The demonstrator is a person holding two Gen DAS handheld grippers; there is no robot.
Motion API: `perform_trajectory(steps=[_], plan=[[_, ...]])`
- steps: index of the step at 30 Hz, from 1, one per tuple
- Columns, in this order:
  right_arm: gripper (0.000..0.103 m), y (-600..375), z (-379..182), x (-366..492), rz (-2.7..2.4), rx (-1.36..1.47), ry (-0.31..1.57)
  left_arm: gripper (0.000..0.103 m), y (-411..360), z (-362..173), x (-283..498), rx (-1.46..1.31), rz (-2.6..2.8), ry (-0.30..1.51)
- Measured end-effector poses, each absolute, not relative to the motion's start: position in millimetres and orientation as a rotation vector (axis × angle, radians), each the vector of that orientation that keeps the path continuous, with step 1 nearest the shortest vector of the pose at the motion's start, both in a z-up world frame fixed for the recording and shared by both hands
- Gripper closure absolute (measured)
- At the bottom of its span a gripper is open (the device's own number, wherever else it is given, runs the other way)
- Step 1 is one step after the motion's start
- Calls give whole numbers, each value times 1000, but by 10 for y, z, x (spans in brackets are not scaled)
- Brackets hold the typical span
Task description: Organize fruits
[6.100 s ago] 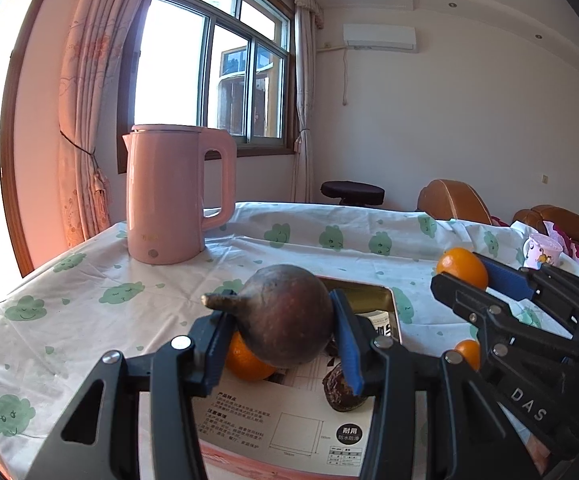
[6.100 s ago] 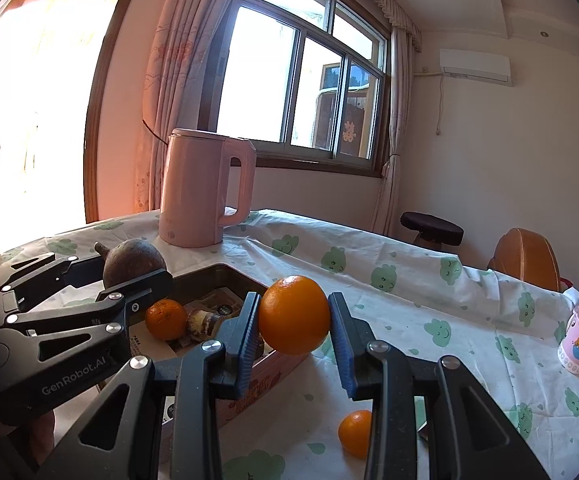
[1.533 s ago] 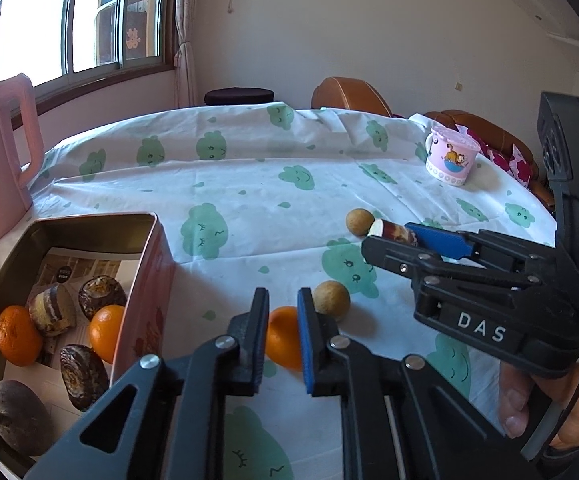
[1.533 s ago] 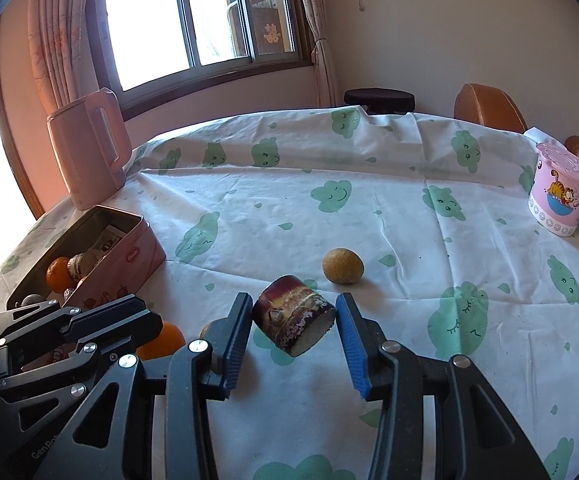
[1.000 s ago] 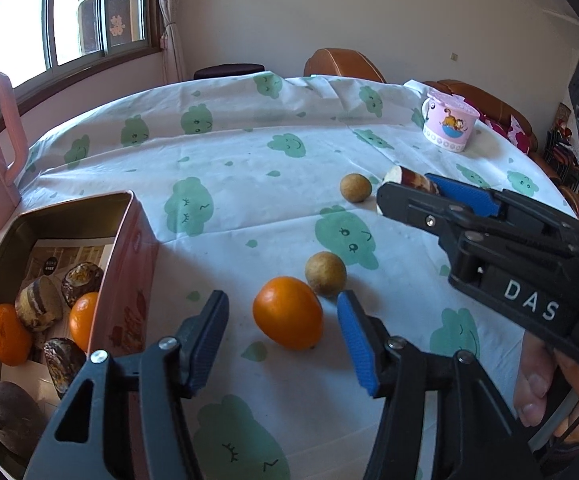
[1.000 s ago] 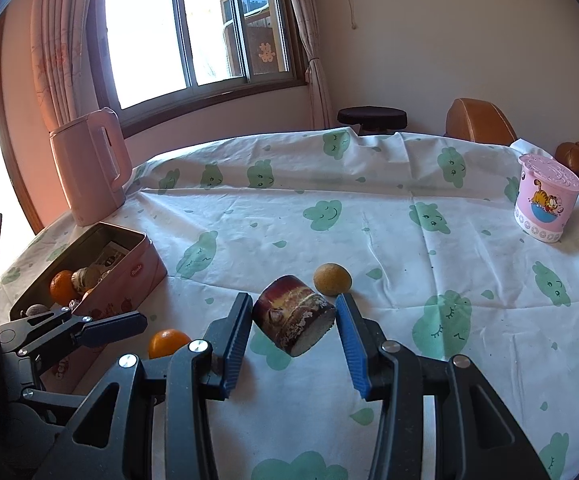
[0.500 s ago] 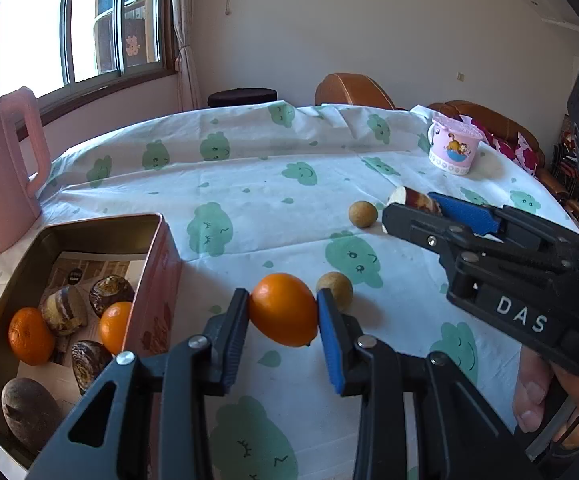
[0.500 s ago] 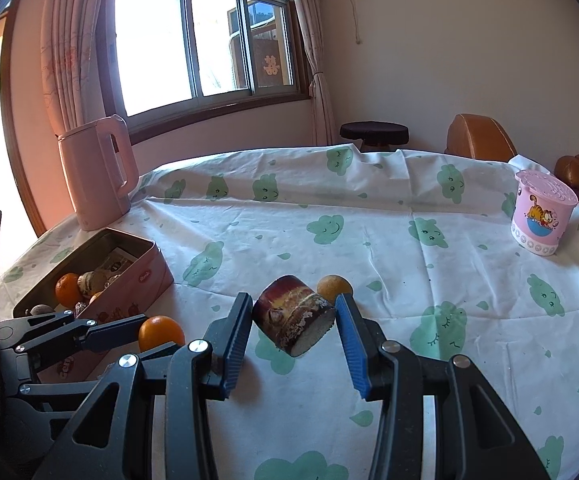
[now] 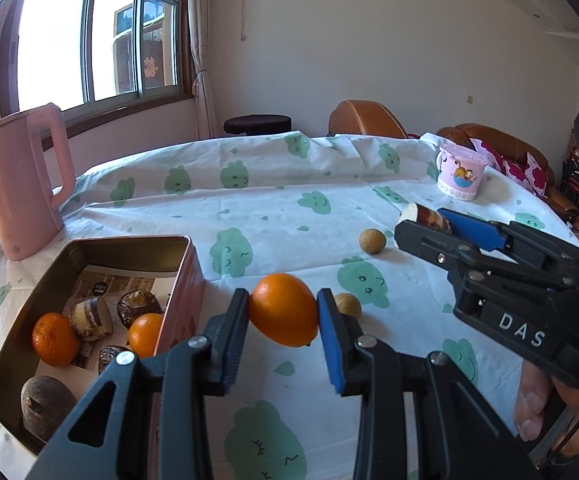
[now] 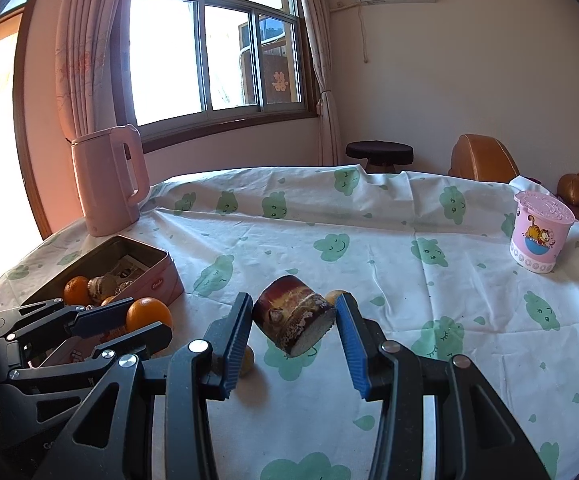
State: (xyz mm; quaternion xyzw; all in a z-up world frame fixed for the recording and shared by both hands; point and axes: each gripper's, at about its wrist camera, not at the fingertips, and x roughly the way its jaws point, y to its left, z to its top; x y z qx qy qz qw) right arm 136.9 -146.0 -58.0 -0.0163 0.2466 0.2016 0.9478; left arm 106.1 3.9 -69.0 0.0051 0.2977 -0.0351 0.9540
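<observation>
The table (image 9: pixel 273 200) under its cloud-print cloth carries the pink kettle (image 9: pixel 21 180) at the window side, then the tin (image 9: pixel 187 264) just in front of it, and a pink cup (image 9: pixel 459 174) well apart on the far right. The tin already holds two oranges, three cut brown pieces and a dark round root near its front corner. What has changed: a second ago the left gripper (image 9: pixel 283 316) stood wide around the orange (image 9: pixel 283 308) as it lay on the cloth; its jaws have just been closing, and now both pads press the orange's sides and it hangs clear of the cloth, just right of the tin's wall. The right gripper (image 10: pixel 293 320) is as it was, clamped on a cut brown chunk (image 10: pixel 293 316) and held above the cloth. So both hands are loaded, and I judge the carry to the tin is the step in hand. Two small tan fruits (image 9: pixel 372 241) lie loose on the cloth, one just behind the orange, one farther right; they look to be next
</observation>
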Motion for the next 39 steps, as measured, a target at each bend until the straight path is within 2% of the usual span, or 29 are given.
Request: perform_trajectory(steps=[39], plan=[[57,-1492,-470,1077,398,-54,339,67,90,-536,758,0,-14,429]])
